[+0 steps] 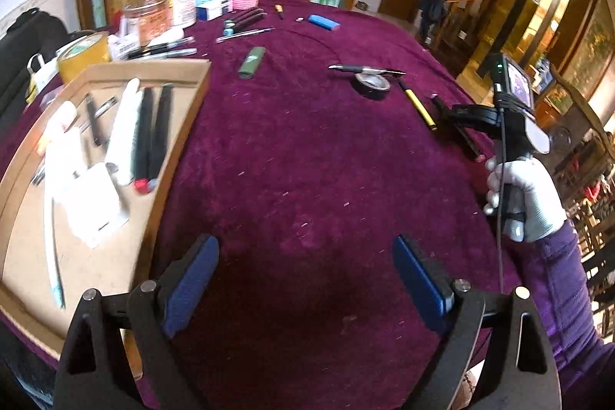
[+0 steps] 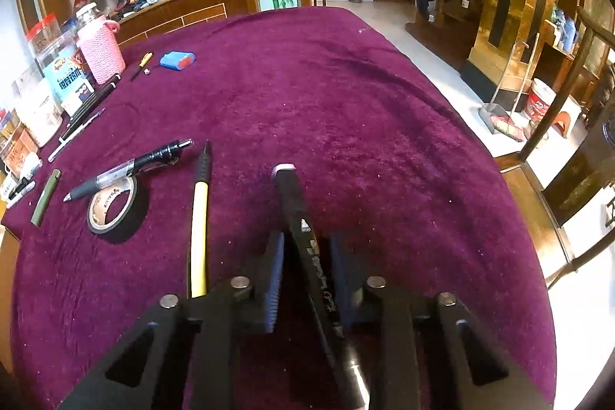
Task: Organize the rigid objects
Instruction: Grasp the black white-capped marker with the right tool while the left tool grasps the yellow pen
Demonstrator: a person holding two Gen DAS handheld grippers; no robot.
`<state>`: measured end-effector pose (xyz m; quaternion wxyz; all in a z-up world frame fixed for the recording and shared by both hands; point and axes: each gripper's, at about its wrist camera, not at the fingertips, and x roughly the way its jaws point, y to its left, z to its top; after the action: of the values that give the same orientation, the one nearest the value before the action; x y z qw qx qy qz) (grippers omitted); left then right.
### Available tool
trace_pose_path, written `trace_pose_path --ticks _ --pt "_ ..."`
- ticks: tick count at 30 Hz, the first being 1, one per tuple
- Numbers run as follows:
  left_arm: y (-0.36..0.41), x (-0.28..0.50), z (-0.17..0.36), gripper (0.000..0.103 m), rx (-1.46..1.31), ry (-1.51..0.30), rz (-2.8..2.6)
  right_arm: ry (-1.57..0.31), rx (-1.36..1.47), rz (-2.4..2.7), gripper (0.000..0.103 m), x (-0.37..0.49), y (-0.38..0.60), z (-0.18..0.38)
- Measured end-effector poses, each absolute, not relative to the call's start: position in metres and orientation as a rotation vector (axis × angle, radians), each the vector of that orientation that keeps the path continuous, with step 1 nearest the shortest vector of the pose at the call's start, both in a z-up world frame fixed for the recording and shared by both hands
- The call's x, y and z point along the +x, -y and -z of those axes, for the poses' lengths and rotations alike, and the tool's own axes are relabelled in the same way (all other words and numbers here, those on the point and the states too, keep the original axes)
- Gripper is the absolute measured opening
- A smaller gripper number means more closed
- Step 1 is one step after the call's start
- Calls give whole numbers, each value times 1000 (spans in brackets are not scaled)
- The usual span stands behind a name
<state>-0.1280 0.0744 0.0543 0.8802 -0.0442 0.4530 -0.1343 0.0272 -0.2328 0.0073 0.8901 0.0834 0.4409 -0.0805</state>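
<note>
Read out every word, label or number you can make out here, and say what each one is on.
No text is sharp enough to quote.
Blue jar label: large Chinese characters, too blurred to read.
Black pen in the right tongs: pale script along the barrel, unreadable.
Tape roll: print inside the core, too small.
Orange jar label: blurred.

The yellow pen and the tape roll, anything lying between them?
Only bare purple cloth separates the yellow pen from the tape roll, shown in the right wrist view.
</note>
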Motion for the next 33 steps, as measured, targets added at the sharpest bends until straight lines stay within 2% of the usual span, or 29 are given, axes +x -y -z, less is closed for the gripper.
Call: trace_pose_path --ticks 2,8,10,13,16,20,23,24,25,27,33 --pt "-62 -119 -62 91 -79 -936 318 -913 192 170 16 23 236 -7" --pt "25 -70 -71 89 59 -884 465 -912 313 158 15 19 257 -6" --pt "54 -51 -66 70 101 -887 516 -908 348 157 15 19 265 -6" --pt "102 -16 -51 54 152 -931 584 -906 406 144 15 20 274 -5" --pt "132 23 -34 50 150 -987 568 -901 470 121 15 21 281 -4" --pt "161 61 -12 50 186 -1021 548 -902 513 105 16 24 284 -3" --pt "170 66 -4 41 244 -996 533 -904 507 107 16 27 282 -3" --pt "172 64 -4 31 278 -982 520 -905 502 109 16 27 281 -3" --pt "169 60 -4 16 283 -979 527 -904 499 109 16 26 282 -2" --pt "155 58 -5 10 275 -992 539 -904 493 112 16 26 280 -3" --pt "85 9 -10 10 235 -1028 510 -905 474 120 16 27 279 -2"
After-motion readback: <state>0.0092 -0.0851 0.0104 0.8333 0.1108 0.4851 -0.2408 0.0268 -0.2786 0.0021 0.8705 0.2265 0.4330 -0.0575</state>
